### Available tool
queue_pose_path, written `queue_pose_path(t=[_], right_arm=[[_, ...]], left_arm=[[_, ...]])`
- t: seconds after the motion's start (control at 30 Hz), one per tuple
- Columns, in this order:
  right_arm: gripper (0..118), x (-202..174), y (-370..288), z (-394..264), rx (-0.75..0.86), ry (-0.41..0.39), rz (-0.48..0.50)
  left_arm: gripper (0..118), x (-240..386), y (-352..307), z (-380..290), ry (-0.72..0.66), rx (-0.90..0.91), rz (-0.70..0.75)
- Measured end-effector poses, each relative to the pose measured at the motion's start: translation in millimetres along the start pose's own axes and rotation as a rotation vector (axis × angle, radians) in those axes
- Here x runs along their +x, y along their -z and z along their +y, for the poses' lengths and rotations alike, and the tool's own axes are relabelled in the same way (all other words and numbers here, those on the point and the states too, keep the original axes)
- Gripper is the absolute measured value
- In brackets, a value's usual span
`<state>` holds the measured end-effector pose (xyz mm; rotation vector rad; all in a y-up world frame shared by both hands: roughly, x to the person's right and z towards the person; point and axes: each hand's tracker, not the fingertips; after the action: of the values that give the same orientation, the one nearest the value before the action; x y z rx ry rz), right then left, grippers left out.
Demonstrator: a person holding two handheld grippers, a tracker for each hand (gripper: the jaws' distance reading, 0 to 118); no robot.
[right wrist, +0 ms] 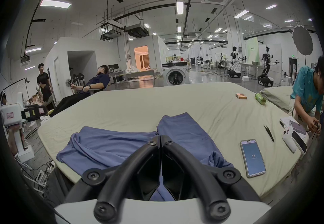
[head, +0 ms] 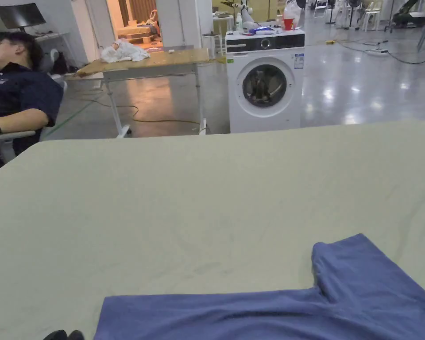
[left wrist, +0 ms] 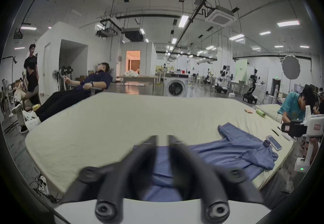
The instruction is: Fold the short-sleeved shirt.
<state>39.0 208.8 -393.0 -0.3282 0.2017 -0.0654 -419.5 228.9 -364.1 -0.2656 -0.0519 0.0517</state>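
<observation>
A blue short-sleeved shirt (head: 273, 314) lies spread on the cream-covered table (head: 185, 199) near its front edge, with one sleeve (head: 357, 261) pointing away from me. My left gripper (left wrist: 162, 139) hovers over the shirt's (left wrist: 236, 147) left end, blurred, its jaws a narrow gap apart with nothing between them. My right gripper (right wrist: 160, 138) is shut and empty, held above the shirt (right wrist: 112, 145) close to the sleeve. Each gripper also shows in the other's view: the right gripper (left wrist: 296, 128) at the far right, the left gripper (right wrist: 26, 113) at the far left.
A phone (right wrist: 253, 157), tweezers (right wrist: 268, 132), a green bottle (right wrist: 260, 98) and small orange cylinders (right wrist: 241, 96) lie on the table's right side. A person (head: 12, 97) reclines at the far left corner; another person (right wrist: 308, 91) bends at the right. A washing machine (head: 264, 79) stands beyond.
</observation>
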Motion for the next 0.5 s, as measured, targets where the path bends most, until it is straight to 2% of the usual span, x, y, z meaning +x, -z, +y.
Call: queue_pose_path(t=[0.03,0.07,0.17,0.3,0.4,0.43,0.5], right_arm=[[0,0.1,0.7,-1.1,0.001,0.001,0.0],[0,0.9,1.5,-2.7,0.004,0.008,0.003],[0,-0.7,2.3,-5.8,-0.004,0.045,0.003],[0,6.1,-2.8,-12.9,-0.028,0.08,-0.007],[0,11.0,-8.6,-16.2,-0.059,0.079,-0.043],[0,13.4,-11.7,-17.5,-0.066,0.081,-0.058],[0,20.9,-19.6,-22.5,-0.074,0.092,-0.082]], left_arm=[[94,-12.6,16.5,-2.0,-0.008,-0.044,-0.039],[97,-22.6,33.4,-8.2,-0.023,-0.073,-0.062],[92,-48.0,89.2,-17.3,-0.098,-0.227,-0.071],[88,-64.5,175.7,-6.9,-0.056,-0.416,-0.04],[62,-77.1,233.6,-5.7,-0.096,-0.495,-0.037],[57,-80.7,252.1,-6.8,-0.119,-0.54,0.009],[54,-81.5,276.3,-13.1,-0.081,-0.598,0.069]])
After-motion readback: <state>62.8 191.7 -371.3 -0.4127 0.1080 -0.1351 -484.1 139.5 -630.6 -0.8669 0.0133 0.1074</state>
